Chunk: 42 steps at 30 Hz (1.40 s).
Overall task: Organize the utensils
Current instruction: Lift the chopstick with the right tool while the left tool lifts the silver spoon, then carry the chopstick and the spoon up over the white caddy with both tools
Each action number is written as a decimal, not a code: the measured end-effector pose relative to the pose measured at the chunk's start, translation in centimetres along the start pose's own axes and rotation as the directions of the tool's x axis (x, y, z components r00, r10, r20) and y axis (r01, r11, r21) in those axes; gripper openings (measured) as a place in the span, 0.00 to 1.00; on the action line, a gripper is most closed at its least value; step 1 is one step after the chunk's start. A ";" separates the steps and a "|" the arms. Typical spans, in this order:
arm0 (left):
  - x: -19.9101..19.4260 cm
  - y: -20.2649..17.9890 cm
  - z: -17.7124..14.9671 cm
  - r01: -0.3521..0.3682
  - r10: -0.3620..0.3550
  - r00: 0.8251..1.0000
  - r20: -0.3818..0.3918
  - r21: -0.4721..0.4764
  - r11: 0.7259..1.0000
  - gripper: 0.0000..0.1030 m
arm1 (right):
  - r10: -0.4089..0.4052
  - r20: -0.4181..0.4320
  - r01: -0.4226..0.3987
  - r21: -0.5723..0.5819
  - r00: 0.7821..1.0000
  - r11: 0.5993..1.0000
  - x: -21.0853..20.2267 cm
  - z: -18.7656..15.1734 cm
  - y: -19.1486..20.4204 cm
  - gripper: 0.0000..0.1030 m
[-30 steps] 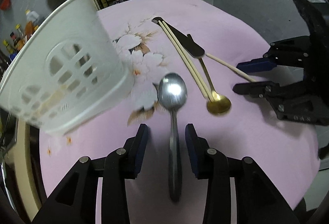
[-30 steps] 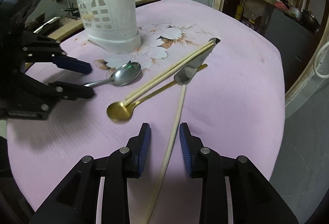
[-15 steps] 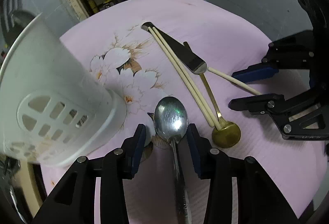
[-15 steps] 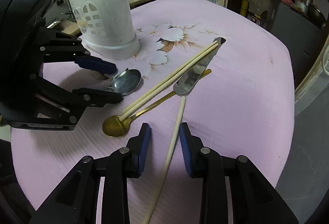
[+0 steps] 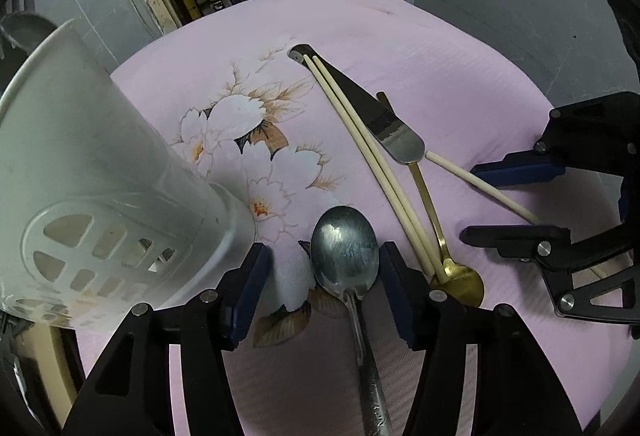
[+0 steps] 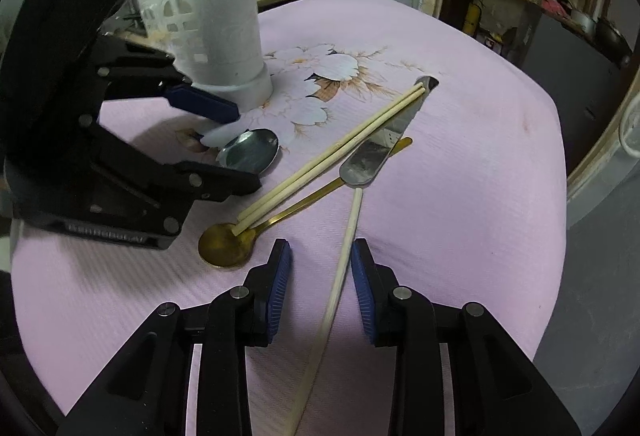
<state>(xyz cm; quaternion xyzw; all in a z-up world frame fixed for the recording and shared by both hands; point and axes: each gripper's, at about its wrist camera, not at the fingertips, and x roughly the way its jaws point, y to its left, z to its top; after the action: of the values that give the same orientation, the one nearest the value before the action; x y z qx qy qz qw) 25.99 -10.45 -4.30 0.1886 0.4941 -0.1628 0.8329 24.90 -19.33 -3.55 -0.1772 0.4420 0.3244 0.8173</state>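
progress: none stowed | utensil holder [image 5: 100, 196] left of frame, contents unseen | steel spoon [image 5: 346, 252], gold spoon [image 5: 460, 276], chopsticks [image 5: 372, 156], knife [image 5: 380, 116] lower-centre on table [image 5: 460, 48] | left gripper [image 5: 324, 280] fingers opening astride steel spoon bowl, no pinch | right gripper [image 6: 320, 276] fingers opening, spread around loose chopstick [image 6: 344, 256], right pad near it

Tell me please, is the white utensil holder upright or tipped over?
Upright: the white utensil holder stands on its base on the pink cloth.
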 end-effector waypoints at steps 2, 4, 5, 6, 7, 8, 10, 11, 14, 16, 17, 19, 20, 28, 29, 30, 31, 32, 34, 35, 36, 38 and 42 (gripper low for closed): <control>-0.2 -0.3 -0.1 -0.003 0.003 1.000 0.005 0.009 1.000 0.38 | -0.001 0.000 0.001 0.015 1.000 1.000 -0.1 0.0 -0.2 0.27; -0.4 -0.8 -0.3 -0.028 0.028 1.000 0.013 0.026 0.999 0.29 | -0.015 -0.005 0.015 0.017 1.000 1.000 -0.1 0.0 -0.2 0.17; -0.6 -1.0 -0.5 -0.038 0.037 0.999 0.020 0.029 0.999 0.29 | -0.019 -0.011 0.019 0.016 1.000 1.000 -0.2 0.1 -0.1 0.13; -0.6 -1.1 -0.7 -0.042 0.041 0.999 0.027 0.027 0.999 0.29 | -0.022 -0.015 0.022 0.018 1.000 1.000 -0.2 0.1 -0.1 0.09; -0.7 -1.1 -0.9 -0.042 0.041 0.999 0.035 0.019 0.999 0.29 | -0.028 -0.017 0.028 0.017 0.999 0.999 -0.3 0.1 -0.1 0.06; -0.8 -1.1 -1.2 -0.035 0.035 0.998 0.046 0.003 0.999 0.28 | -0.043 -0.016 0.043 0.004 0.999 0.999 -0.4 0.1 0.2 0.06; -0.9 -0.9 -2.0 -0.015 0.017 0.998 0.068 -0.032 0.999 0.28 | -0.059 -0.005 0.059 -0.008 0.998 0.998 -0.6 -0.1 0.5 0.04; -1.4 -0.8 -2.6 -0.006 0.011 0.996 0.088 -0.048 0.999 0.28 | -0.061 0.014 0.061 -0.005 0.998 0.998 -0.9 -0.4 0.6 0.04; -3.1 -0.5 -3.9 0.000 0.014 0.986 0.165 -0.089 0.996 0.28 | -0.051 0.072 0.050 0.024 0.996 0.998 -1.7 -1.3 0.7 0.03; -4.0 0.1 -4.2 0.013 0.015 0.975 0.221 -0.122 0.992 0.28 | -0.039 0.138 0.032 0.055 0.990 0.998 -2.6 -2.1 0.8 0.03; -4.8 0.3 -4.7 0.019 0.018 0.965 0.260 -0.141 0.990 0.28 | -0.043 0.161 0.033 0.064 0.986 0.997 -2.9 -2.2 0.8 0.03; -6.2 0.7 -5.3 0.030 0.028 0.942 0.333 -0.168 0.985 0.28 | -0.051 0.210 0.035 0.079 0.976 0.996 -3.5 -2.5 1.2 0.03; -7.0 0.8 -5.6 0.033 0.035 0.931 0.365 -0.179 0.983 0.28 | -0.053 0.229 0.036 0.080 0.972 0.996 -3.8 -2.7 1.4 0.03; -7.9 0.4 -5.9 0.029 0.043 0.926 0.374 -0.186 0.982 0.28 | -0.093 0.141 0.094 0.006 0.986 0.996 -2.5 -1.9 2.3 0.06; -7.7 0.4 -5.8 0.030 0.041 0.933 0.359 -0.190 0.981 0.28 | -0.104 0.123 0.106 -0.005 0.987 0.994 -2.2 -1.8 2.3 0.06; -7.3 0.7 -5.6 0.039 0.031 0.937 0.348 -0.194 0.980 0.28 | -0.107 0.121 0.110 -0.015 0.987 0.994 -2.0 -1.7 2.2 0.13; -6.6 0.8 -5.2 0.050 0.021 0.940 0.341 -0.197 0.979 0.28 | -0.107 0.108 0.109 -0.016 0.988 0.994 -1.9 -1.6 2.0 0.28; -6.5 0.9 -5.2 0.060 0.011 0.942 0.336 -0.201 0.978 0.28 | -0.088 0.073 0.089 -0.014 0.993 0.996 -1.3 -1.1 1.8 0.32; -6.3 1.0 -5.5 0.068 0.004 0.944 0.330 -0.207 0.976 0.28 | -0.058 0.056 0.059 -0.009 0.997 0.998 -0.6 -0.6 1.3 0.33; -6.2 1.0 -5.6 0.071 0.002 0.945 0.328 -0.210 0.975 0.28 | -0.048 0.048 0.048 -0.007 0.998 0.999 -0.3 -0.4 1.2 0.33; -6.2 1.1 -5.6 0.076 -0.001 0.944 0.329 -0.214 0.974 0.28 | -0.035 0.041 0.035 -0.005 0.999 0.999 0.0 0.0 1.0 0.30; -6.2 1.3 -5.7 0.082 -0.004 0.943 0.333 -0.221 0.972 0.28 | -0.010 0.032 0.009 0.019 0.999 1.000 0.3 0.6 0.4 0.17; -6.6 2.0 -6.0 0.098 -0.014 0.940 0.341 -0.230 0.968 0.28 | 0.004 0.007 -0.005 0.035 1.000 0.999 0.5 0.8 -0.1 0.06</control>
<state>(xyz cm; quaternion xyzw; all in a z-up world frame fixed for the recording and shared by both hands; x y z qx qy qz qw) 19.33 -5.35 -0.81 0.0401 0.3659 -0.1546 0.9168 25.66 -18.70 -3.53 -0.1609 0.4453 0.3191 0.8210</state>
